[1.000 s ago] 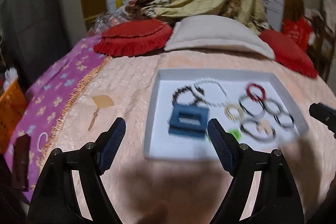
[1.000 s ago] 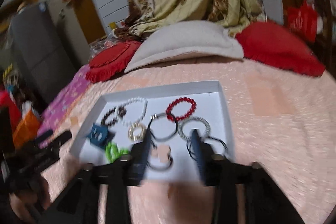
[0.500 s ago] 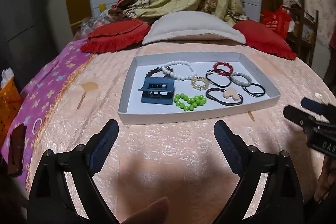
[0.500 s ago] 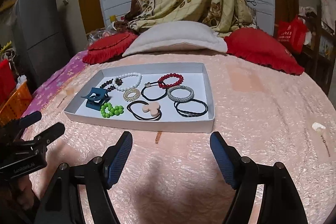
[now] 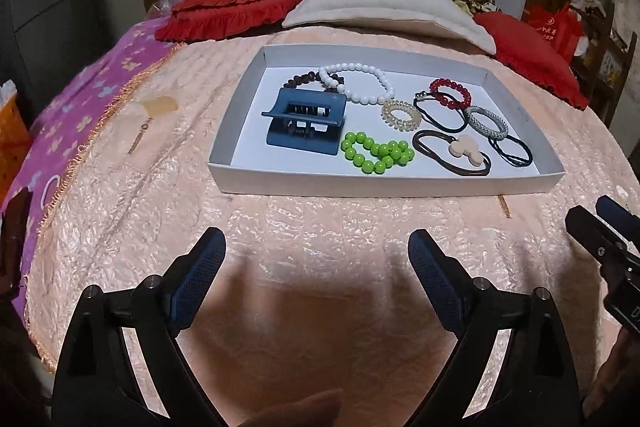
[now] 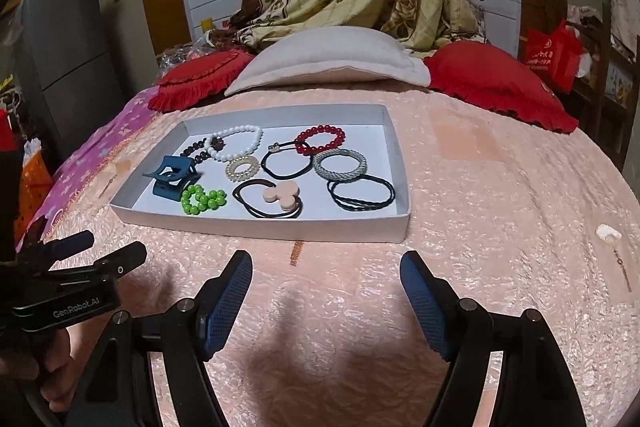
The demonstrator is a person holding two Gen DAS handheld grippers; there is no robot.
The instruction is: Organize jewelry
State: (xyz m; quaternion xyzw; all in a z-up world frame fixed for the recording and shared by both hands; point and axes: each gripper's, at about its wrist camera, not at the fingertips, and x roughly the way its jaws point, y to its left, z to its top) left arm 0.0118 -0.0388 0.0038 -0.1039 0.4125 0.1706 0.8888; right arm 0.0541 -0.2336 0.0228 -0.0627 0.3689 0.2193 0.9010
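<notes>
A white tray (image 5: pixel 384 183) (image 6: pixel 256 223) lies on the peach bedspread. It holds a blue hair claw (image 5: pixel 306 121) (image 6: pixel 174 177), a green bead bracelet (image 5: pixel 378 151) (image 6: pixel 202 199), a white bead bracelet (image 5: pixel 360 83), a red bead bracelet (image 6: pixel 320 139), a gold coil tie (image 5: pixel 400 114), a grey band (image 6: pixel 340 165) and black hair ties (image 6: pixel 362 195). My left gripper (image 5: pixel 316 255) is open and empty, short of the tray's near wall. My right gripper (image 6: pixel 326 277) is open and empty, also short of the tray.
Red cushions (image 6: pixel 500 83) and a beige pillow (image 6: pixel 332 61) lie behind the tray. A purple cloth (image 5: pixel 80 95) covers the bed's left side. A small white earring (image 6: pixel 610 233) lies on the bedspread at right. A gold pendant (image 5: pixel 158 107) lies left of the tray.
Both grippers have pulled back from over the tray toward the near side of the bed. The right gripper's fingers have opened wider. The jewelry has stayed in the tray.
</notes>
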